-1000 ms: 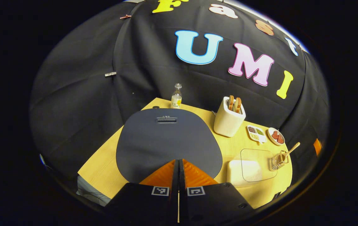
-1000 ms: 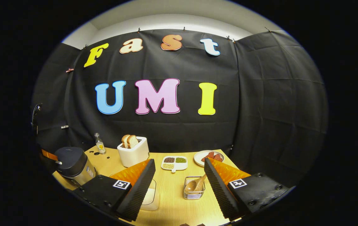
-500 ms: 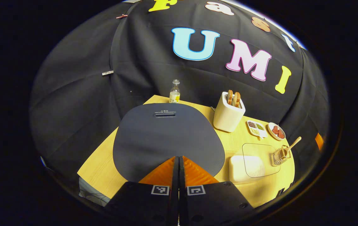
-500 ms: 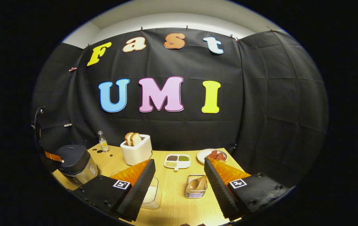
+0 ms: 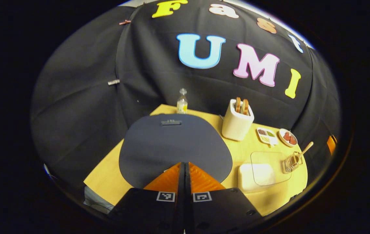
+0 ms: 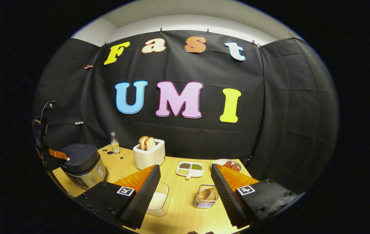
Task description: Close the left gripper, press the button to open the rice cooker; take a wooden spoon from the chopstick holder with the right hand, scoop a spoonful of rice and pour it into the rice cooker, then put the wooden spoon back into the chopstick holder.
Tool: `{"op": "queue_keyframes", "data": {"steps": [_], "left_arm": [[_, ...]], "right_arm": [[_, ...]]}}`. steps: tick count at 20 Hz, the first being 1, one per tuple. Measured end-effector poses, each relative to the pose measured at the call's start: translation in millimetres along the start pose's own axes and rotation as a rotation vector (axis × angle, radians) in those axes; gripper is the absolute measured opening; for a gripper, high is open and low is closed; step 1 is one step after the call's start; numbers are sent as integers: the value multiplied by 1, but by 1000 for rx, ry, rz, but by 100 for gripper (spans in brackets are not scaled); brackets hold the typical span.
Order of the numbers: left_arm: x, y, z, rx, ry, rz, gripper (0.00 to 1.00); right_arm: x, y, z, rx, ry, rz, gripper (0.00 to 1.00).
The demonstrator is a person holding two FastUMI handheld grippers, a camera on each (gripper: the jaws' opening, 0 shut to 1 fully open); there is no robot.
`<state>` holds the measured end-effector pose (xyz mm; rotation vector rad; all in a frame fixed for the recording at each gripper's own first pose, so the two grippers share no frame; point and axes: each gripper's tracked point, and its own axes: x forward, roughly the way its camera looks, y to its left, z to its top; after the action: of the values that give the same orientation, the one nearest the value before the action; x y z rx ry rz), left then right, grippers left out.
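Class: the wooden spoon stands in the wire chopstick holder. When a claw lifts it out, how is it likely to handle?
The wooden spoon looks rigid, so it probably won't bend in a grip. It seems light, being slim with a thin handle. Because it leans loosely in the open wire chopstick holder, it may swing, or drag the light-looking holder along, if pulled sideways rather than straight up.

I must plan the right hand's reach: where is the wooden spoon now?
The wooden spoon stands in the wire chopstick holder, between the open right gripper's fingers, right of the clear rice container.
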<state>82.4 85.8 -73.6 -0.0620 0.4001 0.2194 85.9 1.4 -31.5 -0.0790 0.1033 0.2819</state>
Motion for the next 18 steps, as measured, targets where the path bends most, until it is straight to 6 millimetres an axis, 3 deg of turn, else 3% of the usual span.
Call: {"op": "queue_keyframes", "data": {"steps": [4,7,10,13,17,18], "left_arm": [[-49,1,95,33,-282,98,6],[-72,-10,123,61,-392,114,7],[-75,-30,121,69,-402,66,7],[-72,-43,97,8,-352,26,10],[-64,-61,70,-14,-291,-3,27],[-63,-63,65,-2,-286,-4,26]], "right_arm": [[1,-11,7,1,-18,-22,98],[3,-23,8,15,-22,-50,98],[6,-35,4,34,-16,-76,98],[13,-49,-1,52,-5,-101,98],[19,-67,-9,115,19,-127,98],[23,-72,-12,129,28,-137,98]]}}
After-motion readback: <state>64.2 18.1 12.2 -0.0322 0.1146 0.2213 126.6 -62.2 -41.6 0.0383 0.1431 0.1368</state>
